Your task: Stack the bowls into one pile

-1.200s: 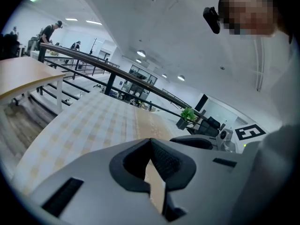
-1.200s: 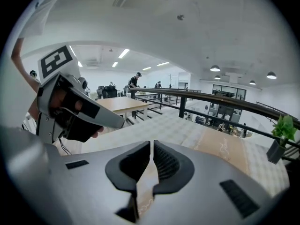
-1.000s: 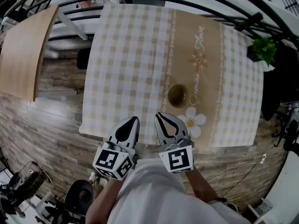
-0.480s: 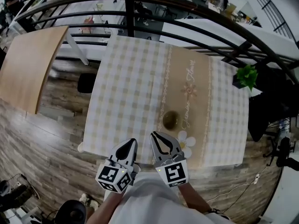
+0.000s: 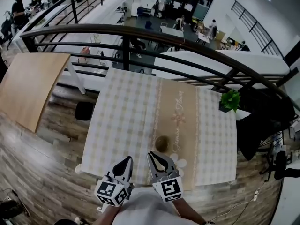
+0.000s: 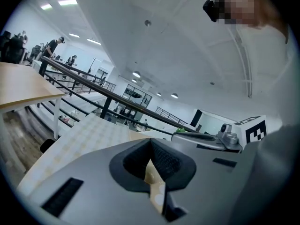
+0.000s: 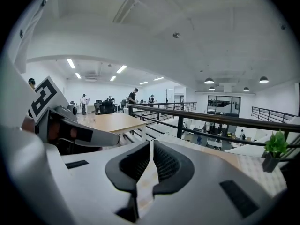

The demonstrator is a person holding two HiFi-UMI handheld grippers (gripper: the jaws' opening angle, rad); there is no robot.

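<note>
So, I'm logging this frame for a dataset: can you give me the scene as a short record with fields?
surface: table under a checked cloth
bowls: one olive bowl pile on the cloth's tan centre strip; number of bowls cannot be told
left gripper: shut, empty, by the near edge
right gripper: shut, empty, apart from the bowl pile
other: plant at the far right corner

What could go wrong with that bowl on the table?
The bowl sits near the front edge of the checked tablecloth, just ahead of the right gripper. A careless swing might knock it off. Snagging the cloth at that edge could also drag the bowl along.
</note>
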